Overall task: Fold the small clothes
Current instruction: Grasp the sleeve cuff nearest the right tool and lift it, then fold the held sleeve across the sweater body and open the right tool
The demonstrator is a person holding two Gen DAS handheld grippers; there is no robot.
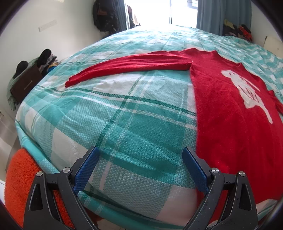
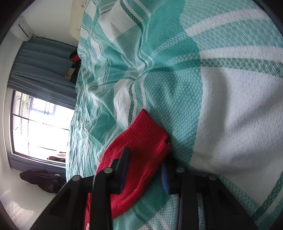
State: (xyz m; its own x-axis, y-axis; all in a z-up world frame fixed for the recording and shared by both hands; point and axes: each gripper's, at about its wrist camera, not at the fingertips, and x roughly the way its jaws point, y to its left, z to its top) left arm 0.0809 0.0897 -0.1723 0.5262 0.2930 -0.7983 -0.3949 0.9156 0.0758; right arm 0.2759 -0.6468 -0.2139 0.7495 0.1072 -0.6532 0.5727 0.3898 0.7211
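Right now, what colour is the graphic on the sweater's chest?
White, on the red sweater; graphic shows best in the left wrist view.

- Bedroom in a home: wide bed (image 1: 123,113) under a teal-and-white checked cover.
- Blue-grey curtains (image 2: 40,67) flank a bright window (image 2: 40,122) (air-conditioner unit (image 2: 22,29) mounted high on the wall).
- Clothes heaped on a dark cabinet (image 1: 26,83), more hanging by the wall (image 1: 106,15).

Window (image 2: 40,123) glare, fisheye warp, blur

No legible text anywhere; white motif on the red sweater (image 1: 230,106) possibly pictorial only.
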